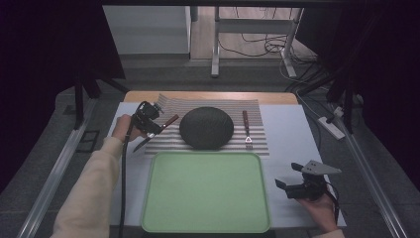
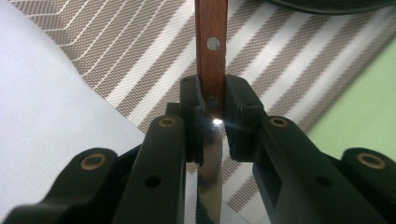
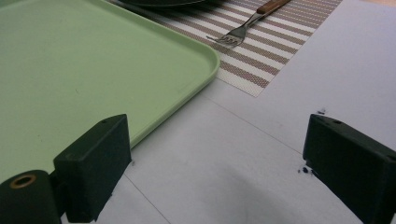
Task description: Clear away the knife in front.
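Two grippers working, one loaded. Left gripper [image 2: 214,126] is clamping the knife [image 1: 156,131] right at the joint where the wooden handle meets the blade: handle is projecting past the fingertips, blade is running back between the jaws toward the hand. Pads [image 2: 192,112] are pressing on both flat sides, so the knife is sitting edge-up or edge-down in the grip, which is stopping it from rolling. Gripping near the middle is probably keeping it balanced, no droop at either end.

In the high view the knife is hanging tilted over the left edge of the striped placemat [image 1: 257,124], blade tip pointing down and toward the person, apparently clear of the mat. Dark plate [image 1: 206,127] is sitting just beyond the handle end; green tray [image 1: 205,191] is lying to the side of the fingers, near.

Right gripper [image 1: 292,184] is idling with jaws wide apart, nothing between them, parked over bare white table [image 1: 292,134] just off the tray's corner. Fork [image 3: 243,29] is lying ahead of its fingers on the mat, well apart from them, tines toward the tray. Likely next in line for pickup.
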Motion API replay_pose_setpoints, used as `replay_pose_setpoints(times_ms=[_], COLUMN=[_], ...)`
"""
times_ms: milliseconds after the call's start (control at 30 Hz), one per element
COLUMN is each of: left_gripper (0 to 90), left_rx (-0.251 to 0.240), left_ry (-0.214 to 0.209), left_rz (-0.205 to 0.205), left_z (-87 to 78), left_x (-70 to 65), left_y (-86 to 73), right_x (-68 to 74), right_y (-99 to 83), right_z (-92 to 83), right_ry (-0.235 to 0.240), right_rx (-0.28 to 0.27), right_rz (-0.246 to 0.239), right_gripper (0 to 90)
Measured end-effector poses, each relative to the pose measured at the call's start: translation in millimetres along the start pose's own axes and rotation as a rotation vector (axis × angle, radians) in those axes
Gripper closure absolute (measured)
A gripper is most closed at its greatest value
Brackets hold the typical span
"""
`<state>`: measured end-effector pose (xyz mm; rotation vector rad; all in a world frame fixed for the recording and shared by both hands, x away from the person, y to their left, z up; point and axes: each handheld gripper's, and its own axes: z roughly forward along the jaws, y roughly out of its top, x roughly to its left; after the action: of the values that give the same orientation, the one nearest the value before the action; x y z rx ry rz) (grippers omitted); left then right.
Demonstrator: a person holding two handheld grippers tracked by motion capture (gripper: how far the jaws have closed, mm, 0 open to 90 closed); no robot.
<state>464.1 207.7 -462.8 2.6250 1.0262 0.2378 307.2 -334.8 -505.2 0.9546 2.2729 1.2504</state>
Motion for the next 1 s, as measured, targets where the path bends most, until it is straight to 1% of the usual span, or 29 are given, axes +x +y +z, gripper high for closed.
replay_pose_setpoints(times_ms=[67, 167, 333, 367, 400, 467, 533, 600, 633, 667, 700, 800, 1000], left_gripper=[77.9, 77.9, 77.9, 77.9, 77.9, 77.9, 77.9, 77.9, 77.9, 77.9, 77.9, 77.9, 77.9], left_rx=[-0.009, -0.02, -0.025, -0.033, -0.033, -0.041, -0.049, -0.057, -0.064, -0.064, -0.066, -0.063, -0.082], left_ry=[0.001, -0.013, -0.02, -0.023, -0.023, -0.022, -0.031, -0.035, -0.047, -0.047, -0.05, -0.056, -0.082], left_rz=[0.007, 0.018, 0.043, 0.049, 0.049, 0.056, 0.066, 0.075, 0.082, 0.082, 0.088, 0.103, 0.13], left_z=[-3.5, -7.3, -11.0, -12.8, -12.8, -15.4, -18.0, -20.4, -22.8, -22.8, -23.6, -25.4, -30.2], left_x=[-4.8, -11.9, -24.4, -29.6, -29.6, -34.8, -40.4, -46.4, -52.1, -52.1, -55.3, -65.5, -87.3], left_y=[-1.6, -4.3, -8.6, -10.1, -10.1, -11.4, -12.5, -13.3, -13.9, -13.9, -14.1, -14.9, -17.6], right_x=[0.1, 0.1, 0.2, 0.2, 0.2, 0.2, 0.1, 0.1, 0.0, 0.0, 0.0, -0.1, -0.4], right_y=[0.0, 0.1, 0.0, 0.1, 0.1, 0.0, 0.0, -0.1, 0.0, 0.0, 0.0, -0.2, -0.1], right_z=[0.2, 0.3, 0.2, 0.2, 0.2, 0.3, 0.5, 0.6, 0.6, 0.6, 0.6, 0.7, 0.7], right_ry=[0.0, -0.001, -0.001, -0.002, -0.002, -0.002, -0.002, -0.002, -0.003, -0.003, -0.003, -0.002, 0.0], right_rx=[0.0, 0.001, 0.002, 0.002, 0.002, 0.003, 0.004, 0.004, 0.004, 0.004, 0.003, 0.003, 0.0], right_rz=[0.0, -0.001, -0.001, -0.001, -0.001, -0.001, 0.001, 0.001, 0.003, 0.003, 0.004, 0.004, 0.008], right_gripper=[7.6, 7.6, 7.6, 7.6, 7.6, 7.6, 7.6, 7.6, 7.6, 7.6, 7.6, 7.6, 7.6])
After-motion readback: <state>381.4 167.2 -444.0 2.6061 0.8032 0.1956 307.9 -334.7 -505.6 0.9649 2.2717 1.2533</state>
